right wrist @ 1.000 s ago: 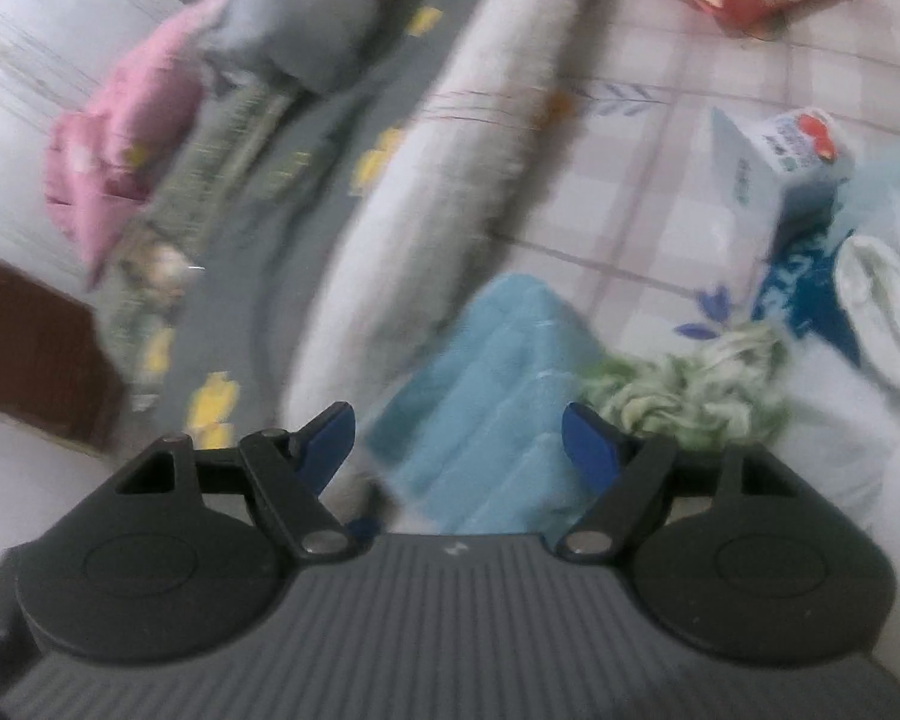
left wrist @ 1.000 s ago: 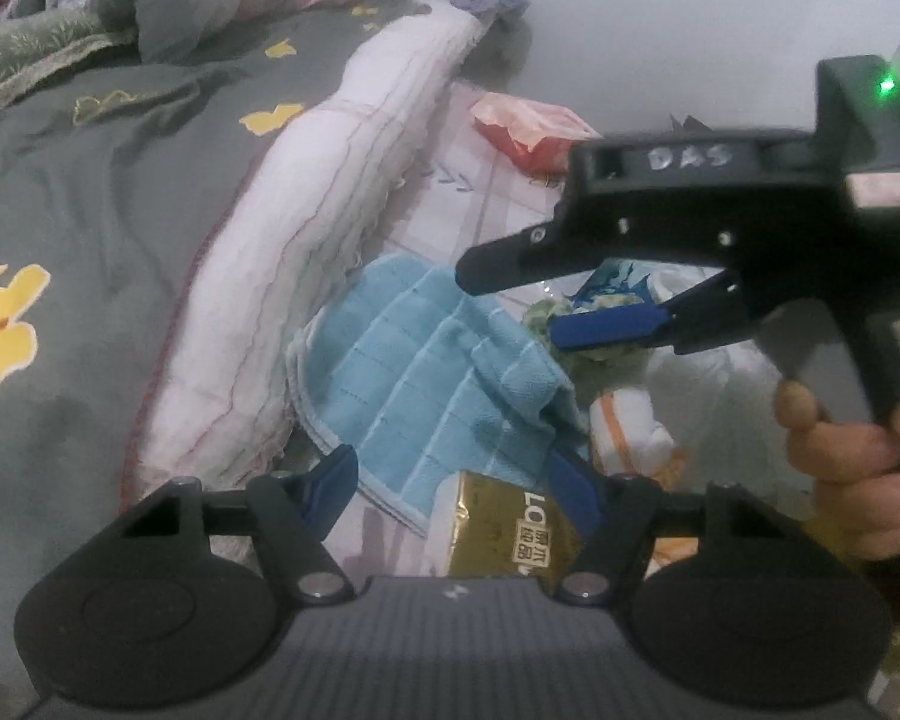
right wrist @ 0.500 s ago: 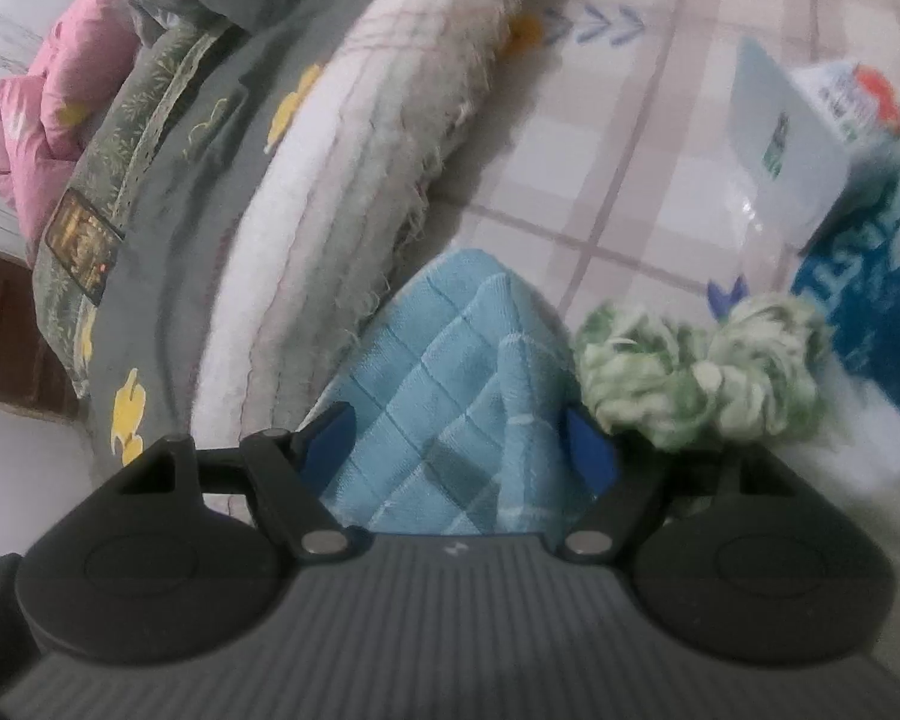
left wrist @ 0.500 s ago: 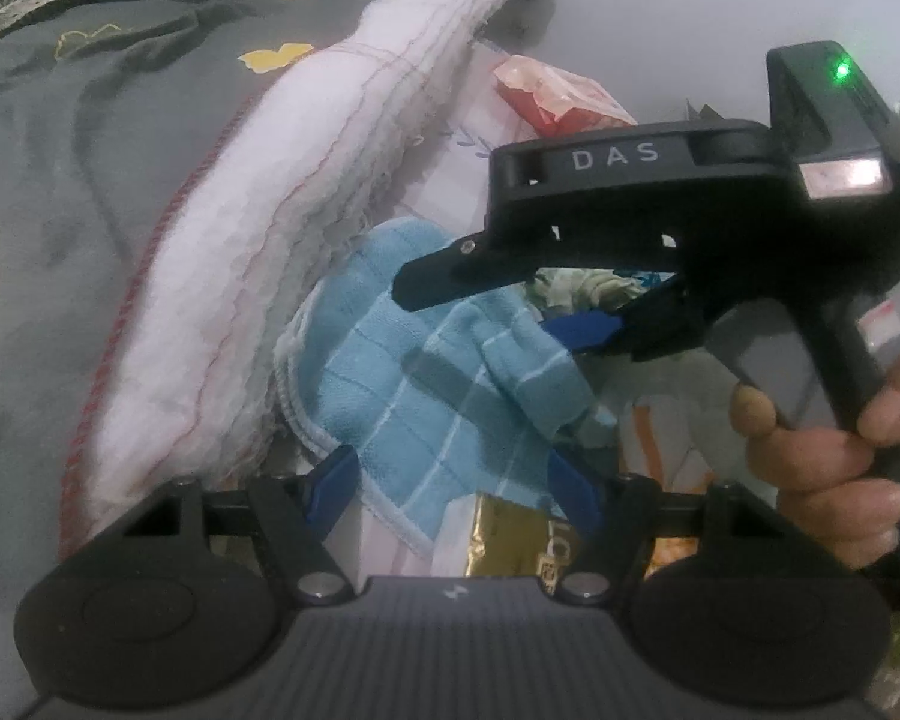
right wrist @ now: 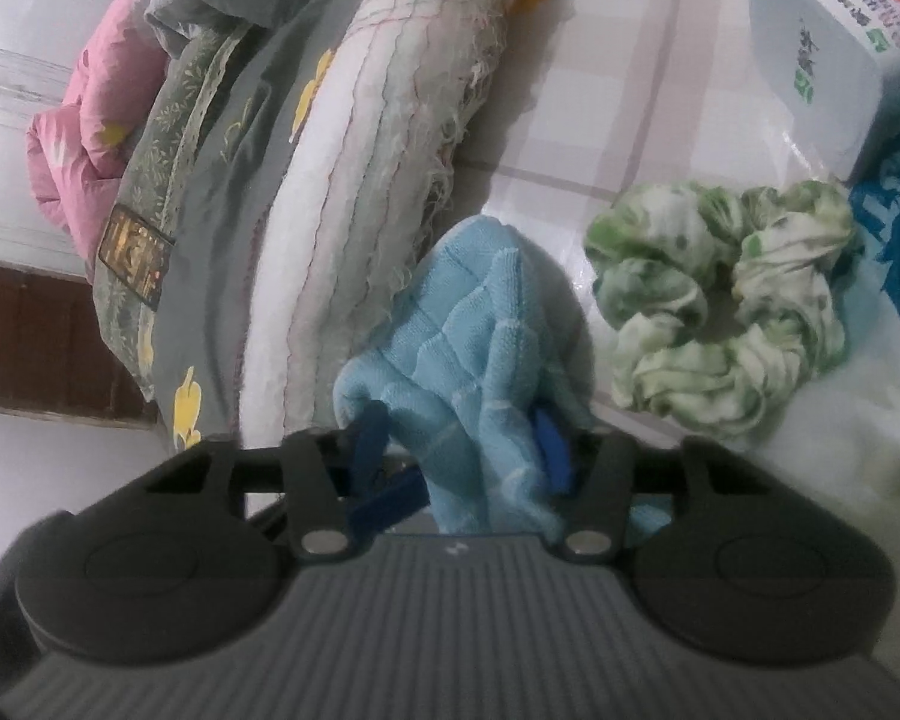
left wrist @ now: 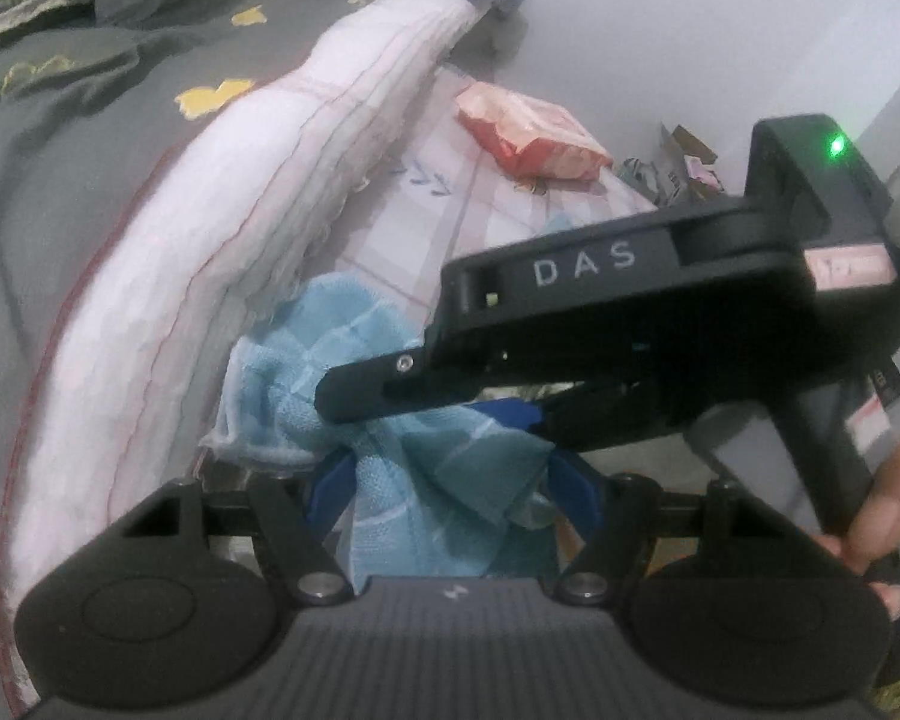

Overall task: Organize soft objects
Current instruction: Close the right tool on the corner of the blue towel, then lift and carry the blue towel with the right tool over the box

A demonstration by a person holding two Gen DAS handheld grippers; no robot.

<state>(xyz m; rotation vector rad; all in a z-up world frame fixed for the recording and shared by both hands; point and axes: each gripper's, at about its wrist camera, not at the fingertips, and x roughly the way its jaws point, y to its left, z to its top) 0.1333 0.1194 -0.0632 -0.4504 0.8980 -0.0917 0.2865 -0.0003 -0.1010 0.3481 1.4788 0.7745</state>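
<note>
The tidying looks barely begun. The bed (right wrist: 582,138), checked sheet and grey quilt (left wrist: 78,192), fills both frames, with clutter at the right edge. The green scrunchie (right wrist: 720,306) and red packet (left wrist: 528,129) lie untouched. Mid-frame, the blue towel (right wrist: 480,348) bunches between the closing right tongs (right wrist: 462,450); the left tongs (left wrist: 450,498) stand half-wide around its lower fold.

Rolled white quilt edge (right wrist: 342,192) crowds the light blue checked towel (right wrist: 480,324) on one side; green-and-white fabric scrunchie (right wrist: 720,312) sits just beside the other. Checked sheet (right wrist: 630,90) beyond lies open up to the white carton (right wrist: 810,60).
</note>
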